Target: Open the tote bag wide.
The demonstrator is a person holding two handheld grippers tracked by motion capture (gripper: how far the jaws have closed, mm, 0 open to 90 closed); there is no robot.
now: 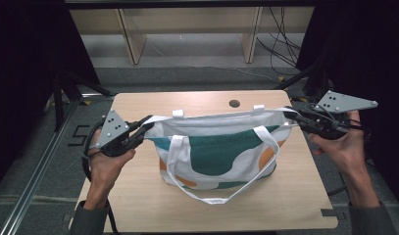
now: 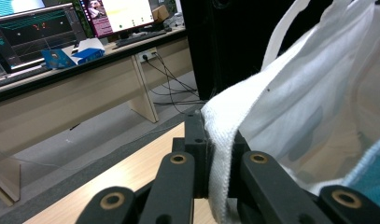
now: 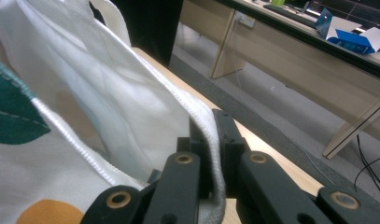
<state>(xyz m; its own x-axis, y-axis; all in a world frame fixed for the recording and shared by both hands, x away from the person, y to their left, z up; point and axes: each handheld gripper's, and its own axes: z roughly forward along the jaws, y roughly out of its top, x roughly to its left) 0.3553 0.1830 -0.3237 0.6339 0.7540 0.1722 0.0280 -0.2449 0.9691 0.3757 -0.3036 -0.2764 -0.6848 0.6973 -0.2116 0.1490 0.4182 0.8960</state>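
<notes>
While the tote bag (image 1: 216,149) stands on the wooden table (image 1: 138,200), its mouth is held stretched between the two grippers. At the left side, the left gripper (image 1: 147,128) is seen in the high view at the left corner of the bag's rim, and in the left gripper view the black jaws are pressed together on the thick white hem (image 2: 221,154), which runs directly between the fingers and rises away above them. Between the two sets of fingers, the bag body with green and orange shapes hangs down, and one white handle (image 1: 221,198) lies loose on the table in front of it. At the right side, the right gripper (image 1: 291,115) is clamped on the opposite corner of the rim; in the right gripper view the stitched edge (image 3: 211,140) is pinched between the fingers. The step in hand is judged to be the holding open or spreading of the bag. For the next move, both grips should probably be kept firm and the pull kept equal, so that the hem is not slipped out. The pinch itself is shown clearly in the gripper views, whereas the whole bag and both hands are shown by the high view.
</notes>
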